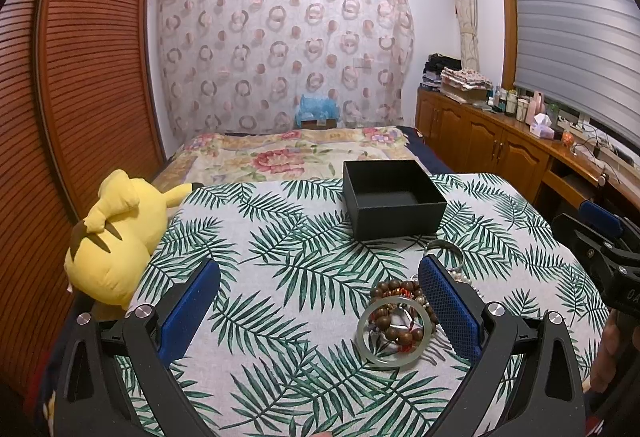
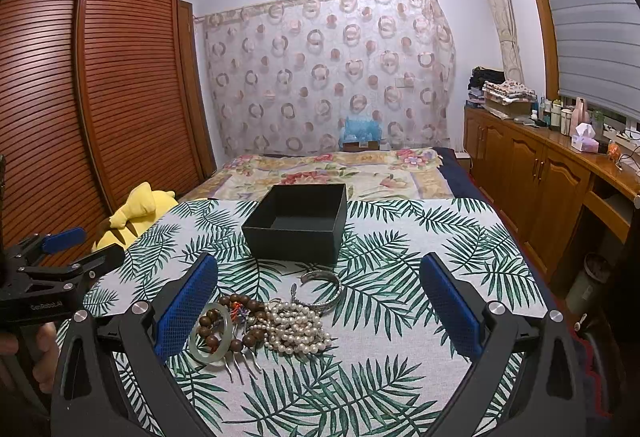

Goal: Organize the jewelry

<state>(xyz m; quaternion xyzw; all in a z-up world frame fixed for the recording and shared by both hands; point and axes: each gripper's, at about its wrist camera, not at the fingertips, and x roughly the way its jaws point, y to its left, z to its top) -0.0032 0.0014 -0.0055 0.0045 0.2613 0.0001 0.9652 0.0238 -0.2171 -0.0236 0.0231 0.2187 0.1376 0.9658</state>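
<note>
Left gripper (image 1: 320, 301) jaws wide, jade bangle (image 1: 395, 333) by its right jaw, right gripper (image 2: 320, 301) jaws wide, pearl necklace (image 2: 296, 329) between them, black box (image 2: 298, 223) ahead, open leaf-print worktop (image 2: 420, 249) toward right edge.

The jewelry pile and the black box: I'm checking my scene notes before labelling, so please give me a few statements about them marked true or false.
1. The black box is empty. True.
2. The left gripper is shut on the jade bangle. False: it is open, and the bangle lies on the leaf-print cloth.
3. The pearl strand lies in the pile, outside the box. True.
4. The silver cuff lies between the box and the pearls. True.
5. The right gripper holds the wooden bead bracelet. False: it is open and holds nothing.
</note>
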